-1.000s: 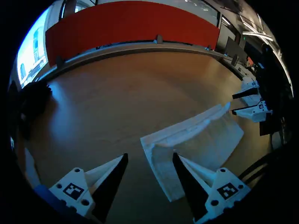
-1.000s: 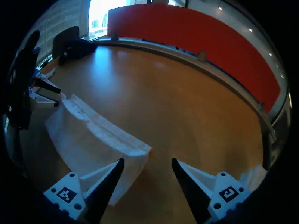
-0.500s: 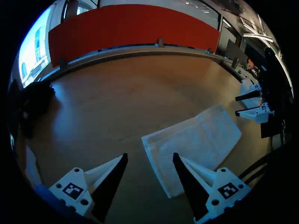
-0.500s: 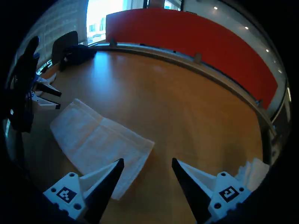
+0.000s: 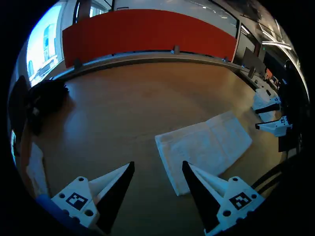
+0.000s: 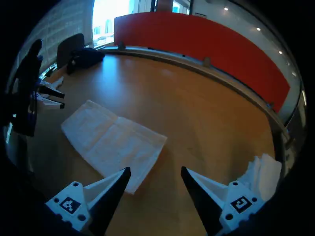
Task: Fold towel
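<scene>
Wood table (image 5: 118,98) holds the white towel (image 5: 202,143), lying flat. Its long way runs between the left hand-held gripper (image 5: 157,163) and the right hand-held gripper (image 6: 155,169), one short end just by each. Both have their fingers apart and hold nothing, and I think both are about equally near.
</scene>
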A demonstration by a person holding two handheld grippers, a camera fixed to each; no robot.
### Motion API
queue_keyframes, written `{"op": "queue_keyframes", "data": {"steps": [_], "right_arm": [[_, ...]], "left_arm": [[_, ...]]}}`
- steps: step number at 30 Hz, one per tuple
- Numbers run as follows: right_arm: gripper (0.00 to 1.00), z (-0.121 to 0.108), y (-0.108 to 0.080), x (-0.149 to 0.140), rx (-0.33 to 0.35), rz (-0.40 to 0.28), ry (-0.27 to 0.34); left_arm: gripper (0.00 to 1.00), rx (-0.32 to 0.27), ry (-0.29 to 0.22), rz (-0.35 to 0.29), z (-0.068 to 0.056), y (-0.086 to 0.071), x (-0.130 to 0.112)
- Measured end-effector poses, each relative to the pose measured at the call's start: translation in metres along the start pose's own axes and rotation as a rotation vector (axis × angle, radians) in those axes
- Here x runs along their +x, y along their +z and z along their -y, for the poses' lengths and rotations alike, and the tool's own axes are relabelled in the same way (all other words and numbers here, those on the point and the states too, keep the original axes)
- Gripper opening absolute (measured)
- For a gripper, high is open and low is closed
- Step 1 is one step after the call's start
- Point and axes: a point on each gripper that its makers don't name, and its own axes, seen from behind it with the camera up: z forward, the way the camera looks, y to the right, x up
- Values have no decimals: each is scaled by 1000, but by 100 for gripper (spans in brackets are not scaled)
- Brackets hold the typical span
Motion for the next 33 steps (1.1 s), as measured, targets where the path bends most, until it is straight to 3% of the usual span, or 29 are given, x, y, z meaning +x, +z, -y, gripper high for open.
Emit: {"op": "queue_keyframes", "data": {"steps": [9,33], "right_arm": [[99,3,-7,-6,7,-3,25],[99,28,0,1,133,-8,-80]], "left_arm": [[89,33,-12,-8,6,-14,-11],[89,174,-123,-77,35,-74,-32]]}}
